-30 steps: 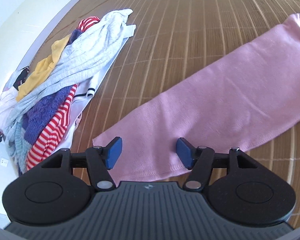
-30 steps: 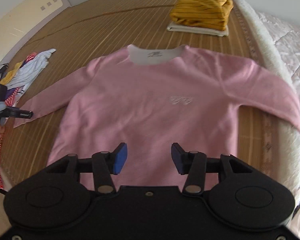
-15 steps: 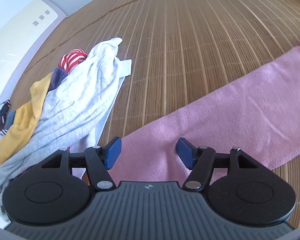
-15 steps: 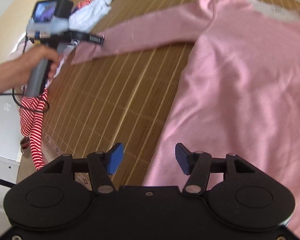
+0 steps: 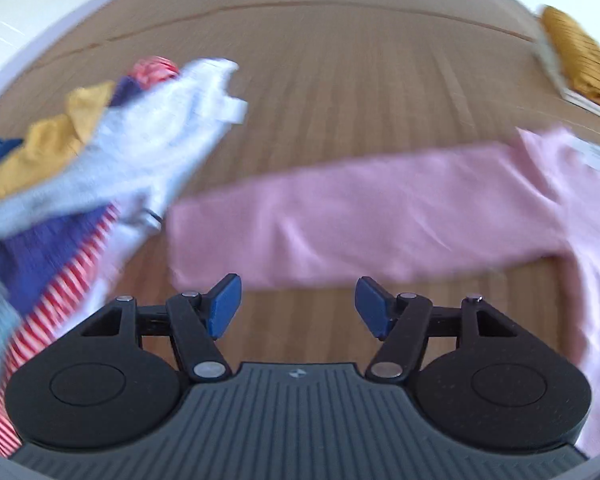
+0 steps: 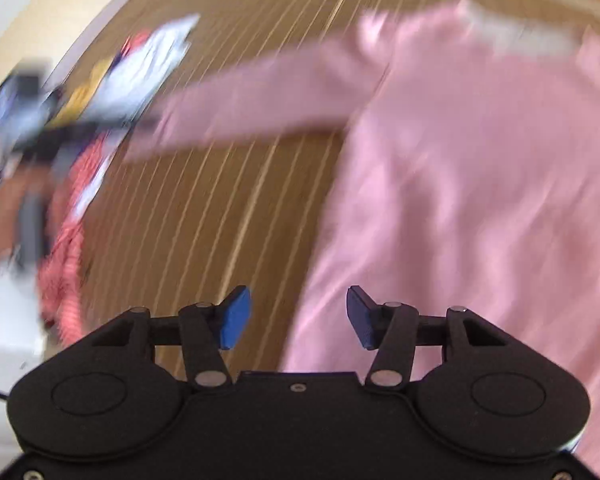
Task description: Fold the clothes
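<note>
Both grippers, left point(image 5: 298, 306) and right point(image 6: 299, 317), hung released and empty over the soft pink knit sweater point(image 6: 480, 168) lying flat on the woven mat point(image 5: 340, 80); limp fabric, probably best pinched at the sleeve cuff point(image 5: 188, 240).

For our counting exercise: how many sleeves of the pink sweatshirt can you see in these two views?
1. One sleeve lies flat on the bamboo mat, reaching toward the pile of unfolded clothes. The other sleeve is out of frame in both views.
</note>
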Demonstrator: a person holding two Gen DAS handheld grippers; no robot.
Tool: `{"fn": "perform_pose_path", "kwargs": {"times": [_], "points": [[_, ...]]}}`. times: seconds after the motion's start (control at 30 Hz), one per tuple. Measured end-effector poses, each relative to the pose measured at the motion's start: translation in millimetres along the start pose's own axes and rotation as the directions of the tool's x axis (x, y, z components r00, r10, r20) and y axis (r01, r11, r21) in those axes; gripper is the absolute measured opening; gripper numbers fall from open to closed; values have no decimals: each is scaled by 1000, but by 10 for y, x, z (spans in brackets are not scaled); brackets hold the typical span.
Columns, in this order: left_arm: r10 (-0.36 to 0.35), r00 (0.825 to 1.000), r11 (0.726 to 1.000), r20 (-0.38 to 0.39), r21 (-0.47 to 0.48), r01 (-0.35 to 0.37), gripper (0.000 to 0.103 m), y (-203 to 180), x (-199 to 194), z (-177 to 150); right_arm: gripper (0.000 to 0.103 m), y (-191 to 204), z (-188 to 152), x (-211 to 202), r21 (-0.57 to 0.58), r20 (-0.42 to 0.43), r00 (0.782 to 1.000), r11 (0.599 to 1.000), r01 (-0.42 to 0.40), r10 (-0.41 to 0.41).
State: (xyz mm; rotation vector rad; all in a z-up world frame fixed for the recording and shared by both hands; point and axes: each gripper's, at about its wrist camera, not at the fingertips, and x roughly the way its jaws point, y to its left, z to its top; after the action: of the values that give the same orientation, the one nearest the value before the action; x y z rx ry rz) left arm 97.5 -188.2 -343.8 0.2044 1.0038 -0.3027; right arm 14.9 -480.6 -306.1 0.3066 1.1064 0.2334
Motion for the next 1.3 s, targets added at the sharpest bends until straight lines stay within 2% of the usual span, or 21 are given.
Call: {"fn": "perform_pose_path", "kwargs": {"times": [0.07,0.13,0.23,0.3,0.4,0.47,0.53,0.7,0.77,0.8,0.87,0.97,1.07,1.13,1.2,1.3], "points": [[-116,992,992,-46,43,118,70,-388,-138,-284,34,-109,367,54,-32,52,997,998,53,-52],[-197,975,973,-98,101,207,70,-791,-232,-573,33,-137,701,207,-72,49,994,992,105,-102],[-252,955,946,-158,167,277,70,-1256,-314,-933,32,-99,974,457,-124,13,991,984,130,-130],[-249,955,941,-159,193,277,70,-1417,-337,-1108,31,-68,1094,614,-151,-19,991,981,125,-129],[-209,956,927,-207,269,261,70,-1584,-251,-1351,31,-13,1089,815,-200,-65,985,969,142,-158],[-202,963,921,-176,299,248,70,-1602,-258,-1461,31,-27,1106,873,-208,-71,983,966,152,-170],[-189,965,916,-185,322,241,75,-1621,-252,-1492,31,-55,1129,900,-202,-69,982,967,156,-173],[-191,961,919,-201,308,247,83,-1581,-203,-1511,31,-188,1224,923,-122,-55,988,983,139,-147],[-197,961,924,-195,290,249,83,-1550,-210,-1509,32,-234,1242,893,-100,-56,990,987,125,-131],[-207,959,930,-192,265,253,82,-1506,-222,-1490,34,-254,1240,855,-84,-46,993,991,107,-111],[-221,961,942,-164,220,254,82,-1352,-264,-1441,46,-334,1177,646,-20,29,999,999,45,-44],[-180,977,966,-114,169,198,82,-954,-297,-1285,62,-477,968,180,57,160,987,998,-7,-3],[-100,993,991,-67,77,105,82,-459,-298,-1076,64,-609,690,-185,86,195,981,996,-4,-13],[-49,998,998,-41,-41,47,82,-32,-307,-877,67,-679,460,-292,112,183,983,993,-19,-2],[4,1000,981,-25,-193,-9,82,405,-260,-682,72,-737,199,-336,133,145,989,991,-33,13],[95,995,932,-35,-348,-102,82,891,-47,-369,73,-704,-173,-302,142,86,995,989,31,-43]]}}
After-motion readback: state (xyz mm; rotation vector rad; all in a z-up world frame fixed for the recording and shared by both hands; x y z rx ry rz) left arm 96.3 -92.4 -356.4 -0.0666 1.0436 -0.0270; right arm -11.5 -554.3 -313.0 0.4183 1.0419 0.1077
